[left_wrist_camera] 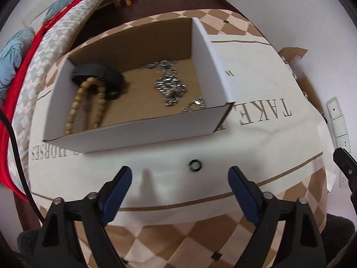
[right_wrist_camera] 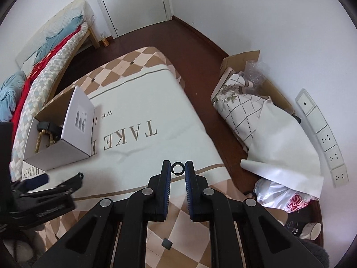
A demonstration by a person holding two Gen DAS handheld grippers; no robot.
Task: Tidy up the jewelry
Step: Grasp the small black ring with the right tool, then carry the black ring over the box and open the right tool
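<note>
Pointing steeply down: R tongs (right_wrist_camera: 178, 167) pinching ring (right_wrist_camera: 177, 168); L tongs (left_wrist_camera: 179, 175) wide, empty; box (left_wrist_camera: 138, 131) on patterned bench (left_wrist_camera: 256, 145); bedroom.

a bed (right_wrist_camera: 51, 51) with red and blue bedding (right_wrist_camera: 33, 71), a white door (right_wrist_camera: 131, 2), wall sockets (right_wrist_camera: 328, 138).

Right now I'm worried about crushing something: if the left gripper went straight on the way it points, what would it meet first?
Probably the small black ring on the cloth-covered table, lying ahead between the open left gripper's fingers. The white box sits beyond it. Depth is uncertain.
</note>
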